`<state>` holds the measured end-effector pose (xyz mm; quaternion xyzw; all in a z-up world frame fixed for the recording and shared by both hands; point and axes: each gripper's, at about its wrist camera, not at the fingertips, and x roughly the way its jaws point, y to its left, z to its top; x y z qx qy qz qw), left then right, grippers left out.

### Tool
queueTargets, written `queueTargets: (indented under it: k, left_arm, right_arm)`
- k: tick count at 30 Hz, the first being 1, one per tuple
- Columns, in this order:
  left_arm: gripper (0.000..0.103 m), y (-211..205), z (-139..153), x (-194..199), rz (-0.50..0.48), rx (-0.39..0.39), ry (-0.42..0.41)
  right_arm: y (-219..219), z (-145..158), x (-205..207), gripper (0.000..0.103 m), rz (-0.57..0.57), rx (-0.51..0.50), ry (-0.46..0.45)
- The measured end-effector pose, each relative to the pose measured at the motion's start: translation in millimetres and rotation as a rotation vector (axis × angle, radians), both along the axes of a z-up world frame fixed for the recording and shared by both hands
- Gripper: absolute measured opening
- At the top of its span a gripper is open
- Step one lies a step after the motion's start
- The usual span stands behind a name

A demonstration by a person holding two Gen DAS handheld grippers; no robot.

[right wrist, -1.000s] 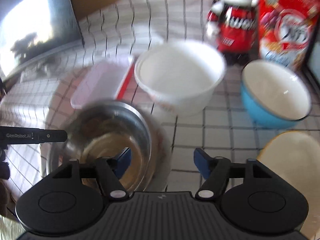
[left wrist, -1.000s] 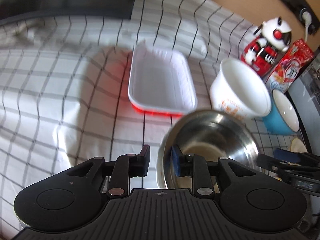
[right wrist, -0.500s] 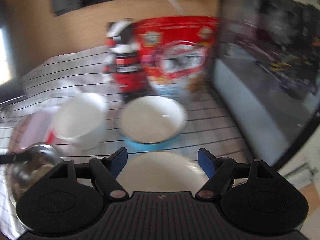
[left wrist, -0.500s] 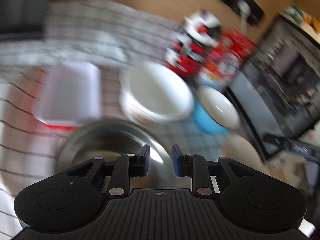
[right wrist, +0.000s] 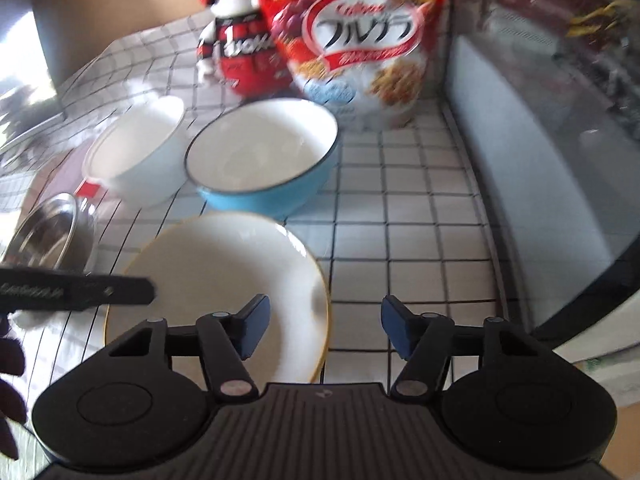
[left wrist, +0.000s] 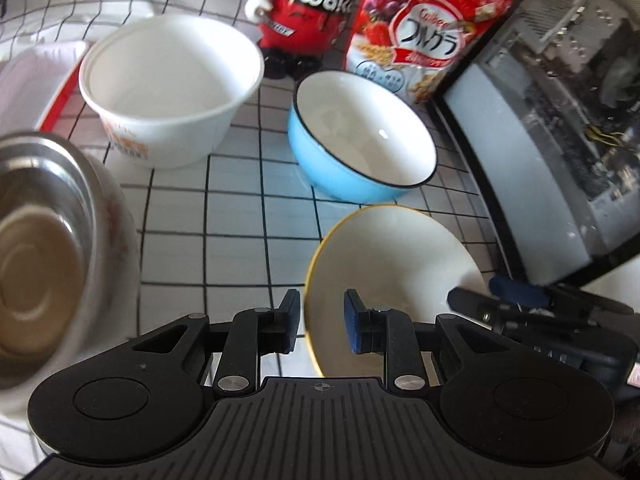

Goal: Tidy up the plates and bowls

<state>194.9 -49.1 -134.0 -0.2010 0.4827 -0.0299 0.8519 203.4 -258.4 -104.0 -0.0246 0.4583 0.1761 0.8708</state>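
Observation:
A cream plate (left wrist: 392,272) (right wrist: 224,272) with a yellow rim lies on the checked cloth, nearest to me. My left gripper (left wrist: 322,322) straddles its left rim with a gap at the pads. My right gripper (right wrist: 325,324) straddles the right rim; its jaws are closing and the pads stand clear of the plate. Behind the plate stand a blue bowl (left wrist: 360,152) (right wrist: 264,164) and a white paper bowl (left wrist: 168,92) (right wrist: 136,152). A steel bowl (left wrist: 44,240) (right wrist: 44,236) sits at the left.
A red cereal bag (left wrist: 420,28) (right wrist: 360,40) and a toy figure (left wrist: 304,12) (right wrist: 236,48) stand at the back. A glass-sided case (left wrist: 560,120) (right wrist: 540,160) walls off the right. A red and white tray (left wrist: 40,80) lies far left.
Both grippers have swept right, from the steel bowl to the cream plate. The right jaws have narrowed. The left jaws keep the same gap.

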Motion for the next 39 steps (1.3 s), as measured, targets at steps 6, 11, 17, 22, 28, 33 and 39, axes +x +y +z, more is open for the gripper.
queueTargets:
  k: [6, 11, 17, 22, 28, 33, 39]
  left_arm:
    - [0.029, -9, -14, 9, 0.041, -0.017, 0.086]
    - [0.019, -2, -11, 5, 0.002, -0.002, 0.095]
    - [0.019, 8, -5, -6, -0.023, 0.06, 0.086]
    - [0.02, 30, -3, -19, 0.008, 0.093, 0.09]
    - [0.02, 36, -3, -24, 0.009, 0.087, 0.083]
    - [0.02, 39, -3, -25, 0.023, 0.053, 0.085]
    - [0.02, 39, -4, -19, 0.046, 0.04, 0.093]
  right_arm:
    - [4, -9, 13, 0.038, 0.075, 0.038, 0.088]
    - [14, -11, 9, 0.035, 0.059, 0.023, 0.077]
    - [31, -11, 5, 0.035, 0.054, 0.043, 0.11]
    - [57, -13, -4, 0.035, 0.09, 0.048, 0.108]
    - [69, -12, -1, 0.036, 0.089, 0.039, 0.106]
    - [69, -12, -1, 0.036, 0.094, 0.032, 0.108]
    - [68, -12, -4, 0.036, 0.085, 0.032, 0.11]
